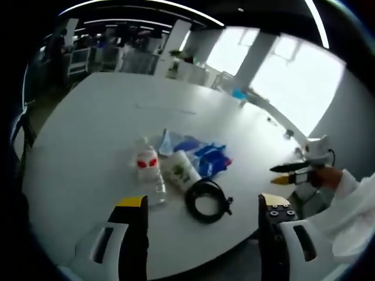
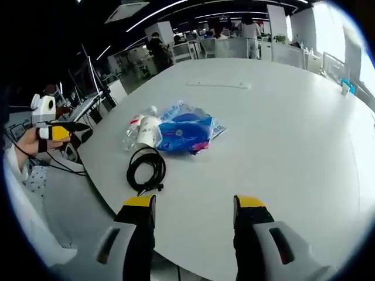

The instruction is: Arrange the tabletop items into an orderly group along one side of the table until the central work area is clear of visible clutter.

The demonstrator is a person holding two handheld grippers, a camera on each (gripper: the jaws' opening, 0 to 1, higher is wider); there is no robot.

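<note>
At lower centre of the left gripper view, the left gripper [image 1: 202, 213] hovers with jaws wide apart, empty, before the black cable coil [image 1: 206, 199], clear bottle [image 1: 149, 170] and blue packet [image 1: 206, 157] on the white table [image 1: 88, 129]. Right gripper [image 2: 194, 213] likewise gapes empty near the table's edge.

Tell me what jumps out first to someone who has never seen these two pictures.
A small cluster of things on the big white round table draws the eye: a blue plastic package, a clear bottle with a red label lying beside it, and a coiled black cable near the table's edge. Both tools, left tool and right tool, stand open and empty before the cluster.
</note>
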